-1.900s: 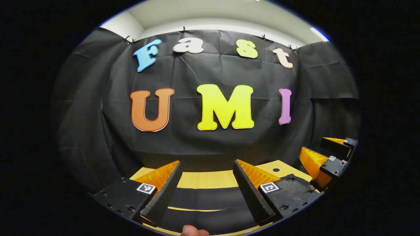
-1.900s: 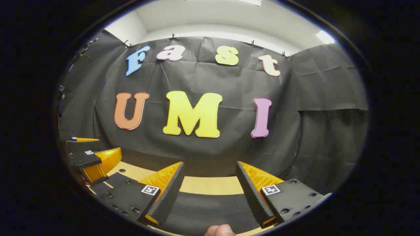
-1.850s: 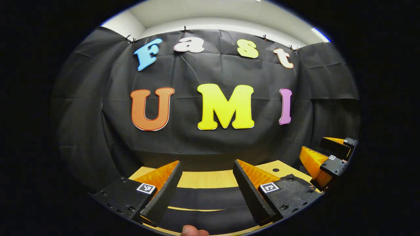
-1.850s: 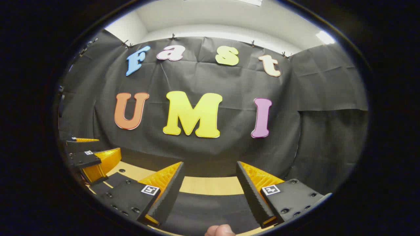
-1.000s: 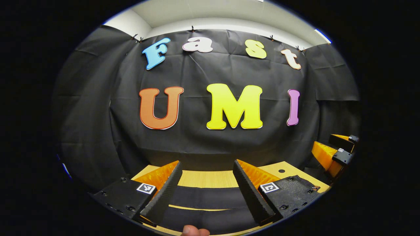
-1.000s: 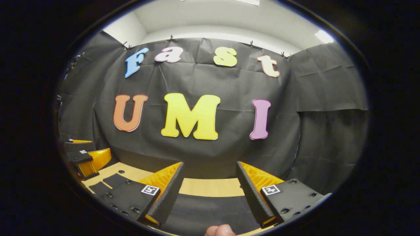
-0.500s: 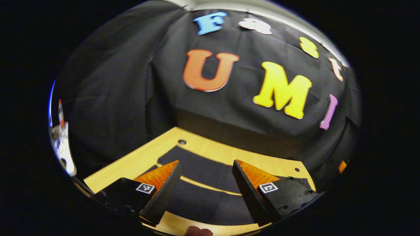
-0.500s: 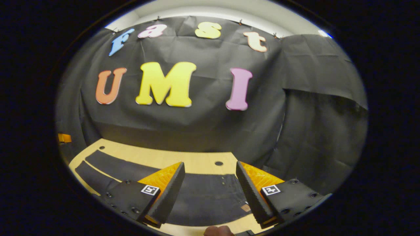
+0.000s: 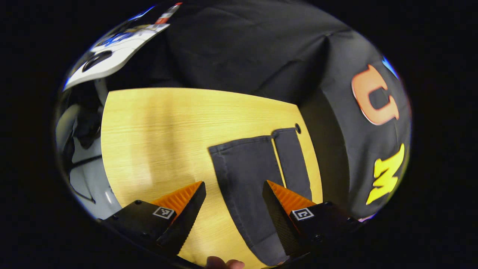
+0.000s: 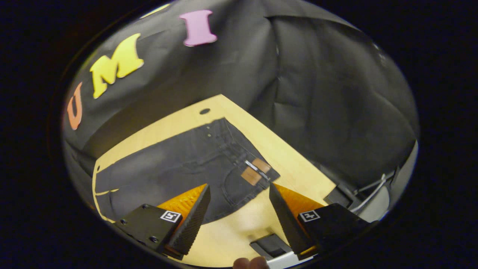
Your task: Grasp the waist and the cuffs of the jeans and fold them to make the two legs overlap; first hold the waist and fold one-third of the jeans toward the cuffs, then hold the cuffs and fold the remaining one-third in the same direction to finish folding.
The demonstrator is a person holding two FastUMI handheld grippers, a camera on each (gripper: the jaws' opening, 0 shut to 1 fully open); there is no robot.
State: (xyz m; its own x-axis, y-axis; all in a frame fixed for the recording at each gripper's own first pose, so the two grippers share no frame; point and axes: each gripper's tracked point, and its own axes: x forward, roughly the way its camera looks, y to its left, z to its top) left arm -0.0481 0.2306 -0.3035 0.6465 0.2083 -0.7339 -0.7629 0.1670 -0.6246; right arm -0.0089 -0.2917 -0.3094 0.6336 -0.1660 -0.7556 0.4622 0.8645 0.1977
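Dark grey jeans lie flat on the wooden table. In the left gripper view the two legs (image 9: 246,175) run side by side and end in cuffs (image 9: 261,141) near the table's far corner. My left gripper (image 9: 231,209) hovers open above the nearer leg, nothing between its fingers. In the right gripper view the waist (image 10: 246,160) with a tan patch (image 10: 251,175) points toward the table's right edge. My right gripper (image 10: 239,213) hangs open just short of the waist's near edge, over bare wood.
The wooden table (image 9: 157,134) has a small hole (image 9: 297,128) by the cuffs and another hole (image 10: 204,111) at the far corner. A dark flat object (image 10: 270,246) sits at the table's near edge. White and grey equipment (image 9: 112,56) stands beyond the table's left side.
Both grippers have tipped down and swung apart: the left toward the cuffs, the right toward the waist. The jeans and tabletop now show where the booth wall was. Both stay open.
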